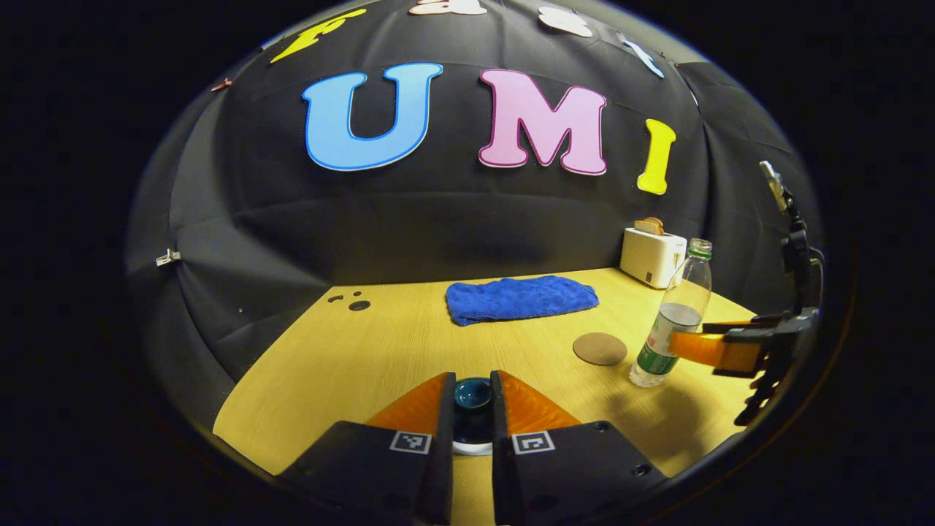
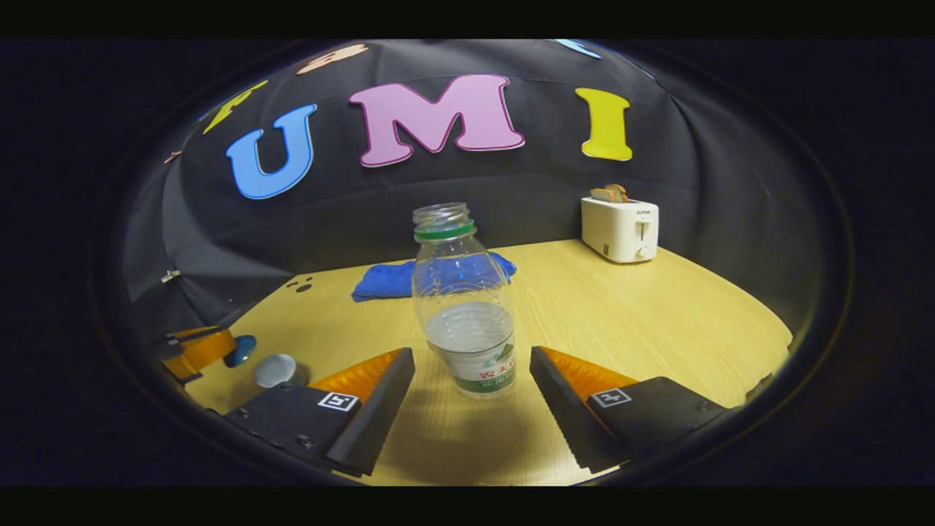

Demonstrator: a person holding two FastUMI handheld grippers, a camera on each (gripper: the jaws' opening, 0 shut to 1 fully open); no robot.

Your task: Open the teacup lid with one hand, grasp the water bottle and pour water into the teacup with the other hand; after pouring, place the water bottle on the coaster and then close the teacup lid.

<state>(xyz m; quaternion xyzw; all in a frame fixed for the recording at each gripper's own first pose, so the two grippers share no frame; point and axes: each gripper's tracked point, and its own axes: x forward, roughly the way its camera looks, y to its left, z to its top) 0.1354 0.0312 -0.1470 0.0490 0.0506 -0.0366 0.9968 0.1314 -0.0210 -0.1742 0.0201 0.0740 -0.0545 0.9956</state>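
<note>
Right gripper [image 2: 471, 387] open around water bottle [image 2: 462, 292].

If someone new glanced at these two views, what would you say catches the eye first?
Probably the uncapped, partly filled water bottle, upright on the wooden table between the open fingers of the right gripper. Next, the left gripper, its orange fingers closed on the teacup's dark blue lid. Farther back lie a blue towel and a white toaster holding bread near the wall.
</note>
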